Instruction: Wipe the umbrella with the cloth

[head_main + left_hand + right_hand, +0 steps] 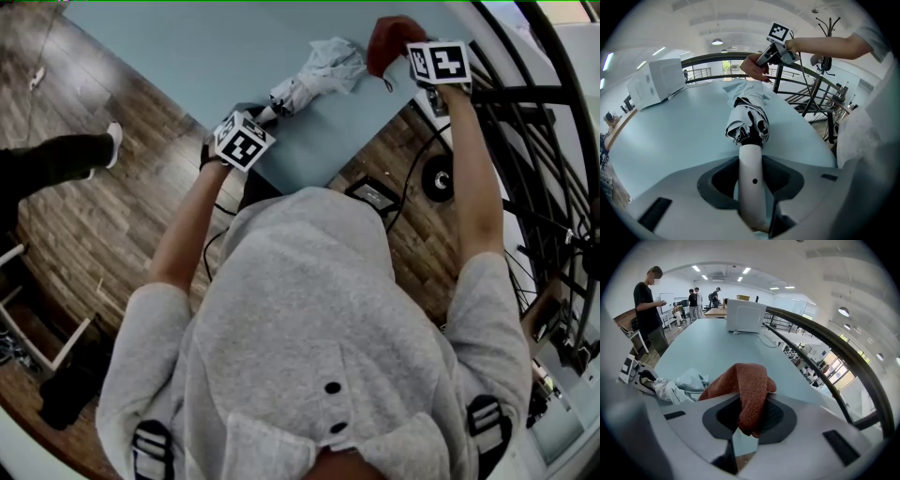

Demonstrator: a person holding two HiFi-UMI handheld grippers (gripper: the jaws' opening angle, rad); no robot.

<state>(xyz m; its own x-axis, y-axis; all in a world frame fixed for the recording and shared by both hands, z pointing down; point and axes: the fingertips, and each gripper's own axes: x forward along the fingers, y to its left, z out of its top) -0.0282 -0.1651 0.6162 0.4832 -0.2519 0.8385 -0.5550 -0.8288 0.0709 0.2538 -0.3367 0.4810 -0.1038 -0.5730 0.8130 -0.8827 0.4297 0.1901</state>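
Umbrella (314, 80) lies folded on the bench (169, 47). My left gripper (255, 120) clamps its white handle (751, 183) at the seven o'clock end to steady it. My right gripper (750, 420), at the canopy's two o'clock, is closed on the cloth (746, 390), ready for wiping.

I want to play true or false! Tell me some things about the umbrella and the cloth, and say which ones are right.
1. The left gripper grips the umbrella by its white handle. True.
2. The cloth is blue. False: it is rusty red.
3. The right gripper holds the cloth. True.
4. The umbrella is opened wide. False: it is folded up and lies on the table.
5. The white box sits on the floor. False: it stands on the table.
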